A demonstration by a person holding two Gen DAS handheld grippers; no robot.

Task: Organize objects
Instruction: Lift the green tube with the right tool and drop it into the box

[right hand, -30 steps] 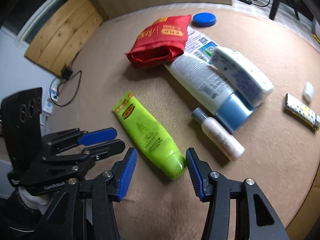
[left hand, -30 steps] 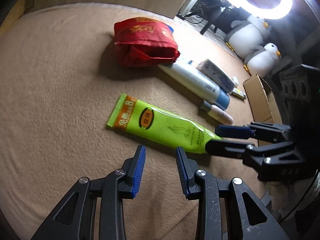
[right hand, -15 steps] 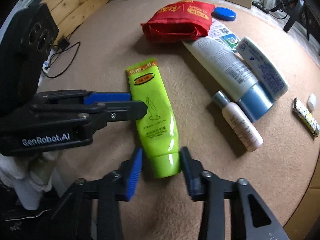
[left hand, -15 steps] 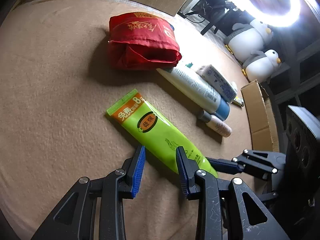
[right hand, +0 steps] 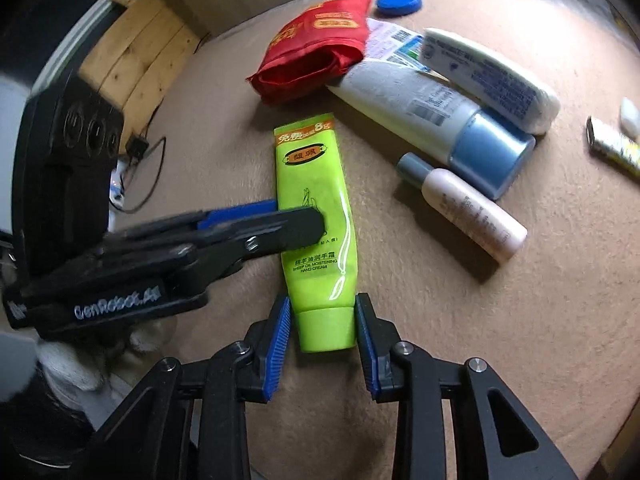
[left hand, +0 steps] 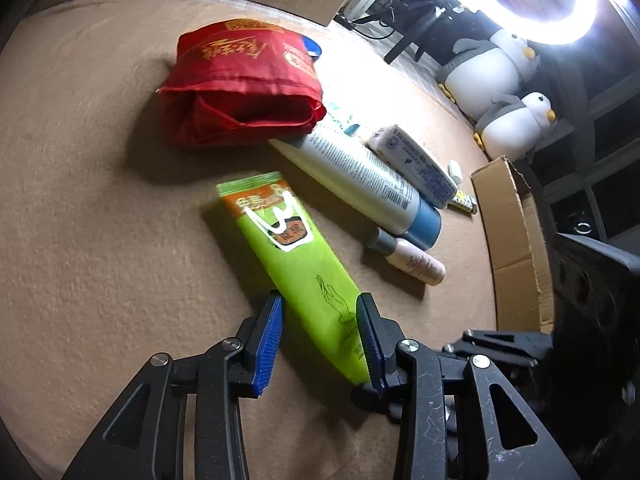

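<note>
straddling the green tube (right hand: 316,200), my right gripper (right hand: 322,344) closing around its cap, left gripper (left hand: 320,340) opening around its body, red pouch (left hand: 244,84) and bottles (right hand: 432,116) beyond, tan carpet (left hand: 100,220), cardboard box (left hand: 512,232) beside

This looks like a room in a home, set up for filming. Two toy penguins (left hand: 492,68) sit under a bright ring light (left hand: 540,0). A soft tan tabletop (left hand: 80,220) holds wash things: a green tube (right hand: 316,208), white bottles (right hand: 424,108) and a red bag (left hand: 240,88). A cardboard box (left hand: 516,240) stands at the edge. Wood planks (right hand: 136,60) and a cable (right hand: 148,176) lie on the floor.
</note>
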